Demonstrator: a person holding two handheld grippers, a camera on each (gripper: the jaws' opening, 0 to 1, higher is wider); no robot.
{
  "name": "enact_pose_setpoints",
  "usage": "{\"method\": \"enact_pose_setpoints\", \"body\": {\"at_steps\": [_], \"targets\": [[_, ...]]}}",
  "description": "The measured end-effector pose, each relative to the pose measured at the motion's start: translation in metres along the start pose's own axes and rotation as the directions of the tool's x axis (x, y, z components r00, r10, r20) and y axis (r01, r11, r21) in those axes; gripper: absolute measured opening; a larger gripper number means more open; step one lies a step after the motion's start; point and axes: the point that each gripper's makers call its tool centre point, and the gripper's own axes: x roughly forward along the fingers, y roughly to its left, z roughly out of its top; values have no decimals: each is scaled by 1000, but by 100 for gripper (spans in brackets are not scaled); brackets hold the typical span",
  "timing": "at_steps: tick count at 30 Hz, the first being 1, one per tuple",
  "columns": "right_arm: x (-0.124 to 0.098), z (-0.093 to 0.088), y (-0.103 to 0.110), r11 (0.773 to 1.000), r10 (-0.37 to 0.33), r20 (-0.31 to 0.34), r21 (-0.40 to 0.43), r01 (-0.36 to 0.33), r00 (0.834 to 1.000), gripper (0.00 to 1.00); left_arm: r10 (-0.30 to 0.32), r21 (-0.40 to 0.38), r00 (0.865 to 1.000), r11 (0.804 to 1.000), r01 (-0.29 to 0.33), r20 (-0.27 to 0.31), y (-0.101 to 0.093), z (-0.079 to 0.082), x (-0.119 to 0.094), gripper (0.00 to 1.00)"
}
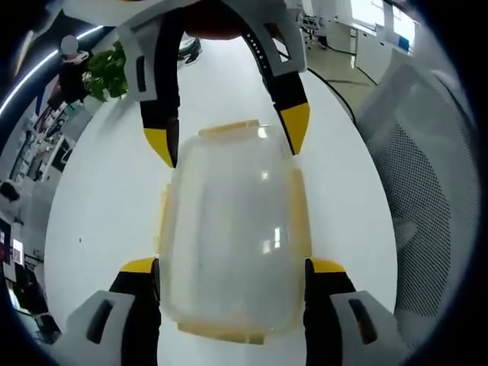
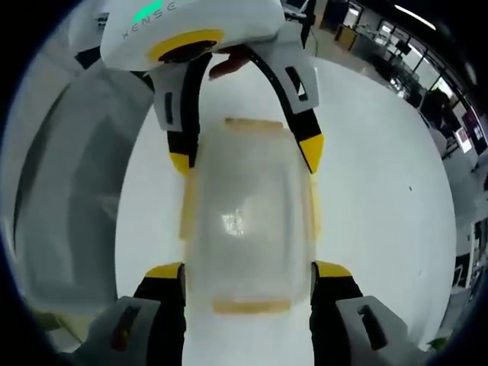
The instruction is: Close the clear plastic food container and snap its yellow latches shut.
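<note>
While the container [image 1: 232, 232] sits on the white desk [image 1: 107, 206] with its lid on, both grippers straddle it from opposite ends. The left gripper [image 1: 232, 274] has its jaws spread, one at each long side of the container at the near end; whether they press the walls cannot be told. The right gripper [image 2: 248, 274] stands the same way at the other end, jaws spread alongside the container.

Risk, as a judgement: the container is light and the desk smooth, so uneven pressure from either gripper could skate or tip it. A jaw pressing beside a latch rather than on it could leave that latch unsnapped, or lift the lid askew.

Count: one container; four yellow latches [image 1: 229, 128], one per side of the container, state of closure unclear; two grippers; one mesh chair [image 1: 427, 198] beside the desk.
</note>
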Motion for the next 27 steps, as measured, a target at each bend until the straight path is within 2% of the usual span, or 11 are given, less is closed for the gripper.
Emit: {"method": "enact_pose_setpoints", "body": {"at_steps": [27], "targets": [[18, 49, 13, 1000, -8, 10, -3, 8, 1000, 66, 7, 2, 1000, 1000, -7, -14, -13, -45, -25, 77]]}}
